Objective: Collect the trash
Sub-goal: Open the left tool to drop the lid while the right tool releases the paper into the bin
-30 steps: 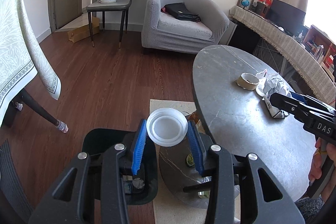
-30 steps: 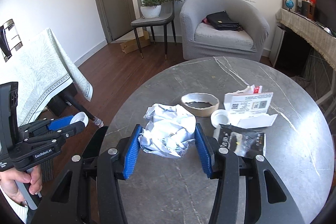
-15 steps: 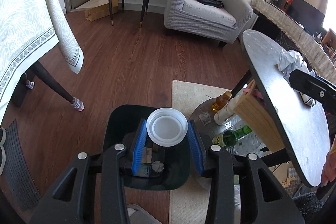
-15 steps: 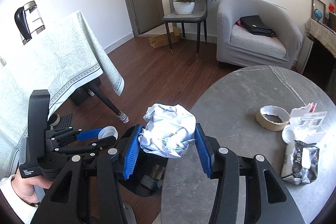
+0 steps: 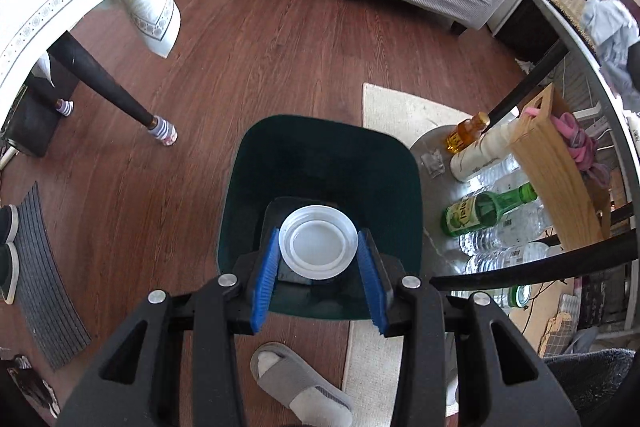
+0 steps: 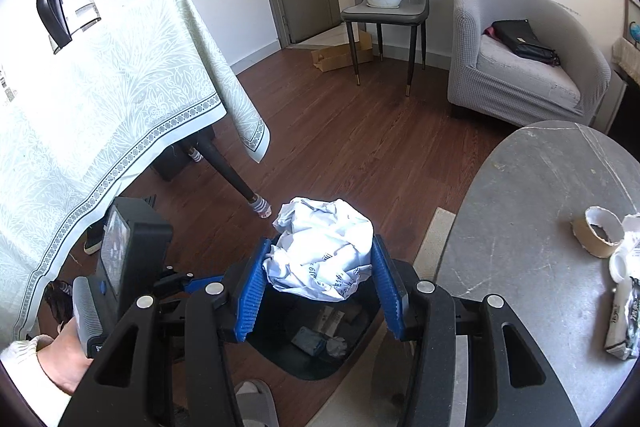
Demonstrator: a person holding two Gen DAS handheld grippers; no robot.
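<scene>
Hovering over the dark green bin (image 5: 320, 163) on the floor, the left hand-held gripper (image 5: 319, 254) pinches a white plastic lid (image 5: 318, 242) by its rim, a light, stiff, rather slippery thing best held edge to edge. The right hand-held gripper (image 6: 319, 269) squeezes a crumpled paper ball (image 6: 324, 247) above the same bin (image 6: 320, 339); it looks soft, almost weightless and forgiving of any hold. More scraps and a tape roll (image 6: 599, 235) wait on the desk (image 6: 520, 227).
</scene>
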